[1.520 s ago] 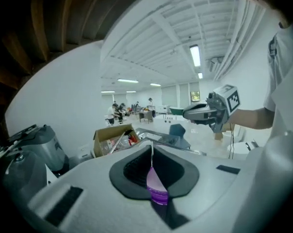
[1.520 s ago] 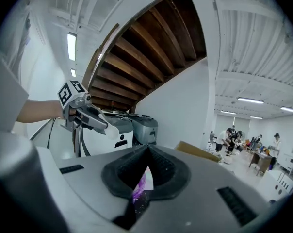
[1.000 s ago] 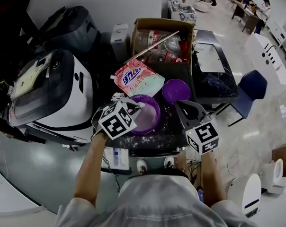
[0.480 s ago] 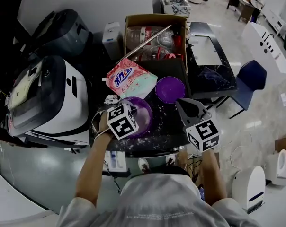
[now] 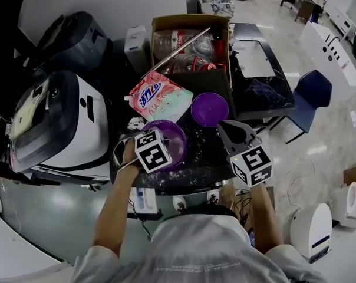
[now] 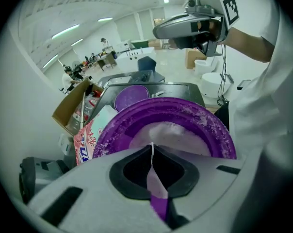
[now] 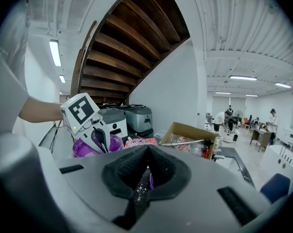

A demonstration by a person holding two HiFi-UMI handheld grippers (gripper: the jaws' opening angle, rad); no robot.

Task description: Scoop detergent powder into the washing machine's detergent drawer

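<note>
White washing machine (image 5: 66, 122) stands at the left, its drawer unseen — nothing scooped yet, I judge. Near me on the tabletop (image 5: 207, 158), the purple bowl (image 5: 184, 140) of powder (image 6: 170, 137), its rim pinched in my left tongs (image 6: 152, 150); right tongs (image 7: 145, 165) closed, seemingly empty.

The head view looks steeply down on the desk (image 5: 201, 155). Both gripper views sit low along their jaws; all share the bowl (image 5: 177, 139).
</note>
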